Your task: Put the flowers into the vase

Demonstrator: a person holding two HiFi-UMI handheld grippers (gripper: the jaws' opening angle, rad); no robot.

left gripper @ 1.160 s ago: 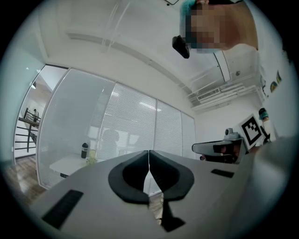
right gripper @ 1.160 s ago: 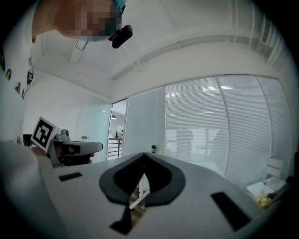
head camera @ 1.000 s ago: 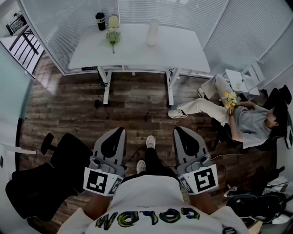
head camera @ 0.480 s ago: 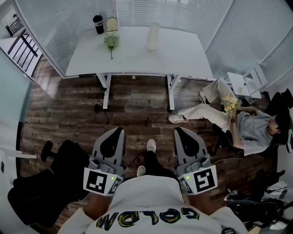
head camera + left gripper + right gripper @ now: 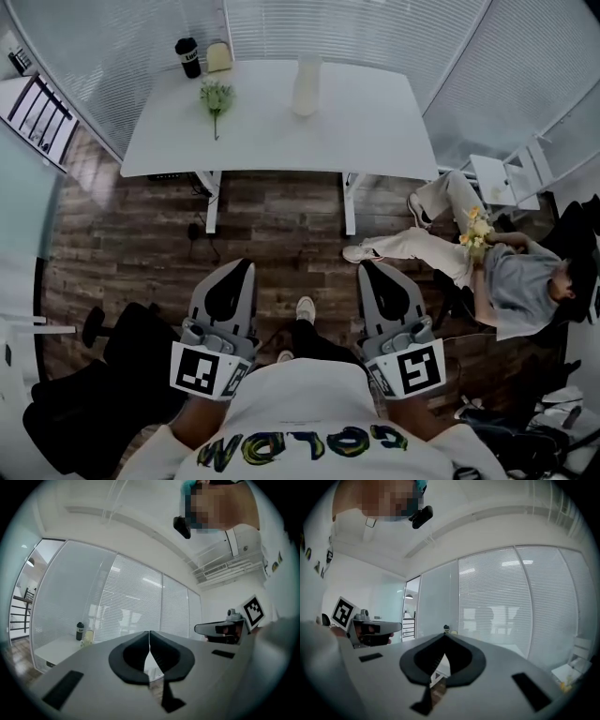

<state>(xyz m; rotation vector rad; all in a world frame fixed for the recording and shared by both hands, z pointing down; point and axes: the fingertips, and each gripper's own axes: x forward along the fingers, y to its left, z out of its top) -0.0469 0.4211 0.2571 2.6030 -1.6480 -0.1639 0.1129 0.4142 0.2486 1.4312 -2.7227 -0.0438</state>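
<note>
A small bunch of green and white flowers (image 5: 215, 96) lies on the left part of the white table (image 5: 366, 131) at the far end of the room. A tall pale vase (image 5: 306, 85) stands upright near the table's back middle. My left gripper (image 5: 246, 266) and right gripper (image 5: 367, 268) are held side by side in front of my body, level, well short of the table. Both are shut with nothing between the jaws. In the left gripper view the jaws (image 5: 149, 635) meet in a thin line; the right gripper view's jaws (image 5: 444, 638) meet at the tips.
A black cup (image 5: 188, 57) and a pale jar (image 5: 218, 56) stand at the table's back left. A seated person (image 5: 525, 277) at the right holds yellow flowers (image 5: 476, 228), legs stretched onto the wood floor (image 5: 141, 234). Black chairs (image 5: 84, 412) stand at my left.
The table has come nearer and lower in the head view as I moved toward it. Both grippers stay shut and keep their places in front of me.
</note>
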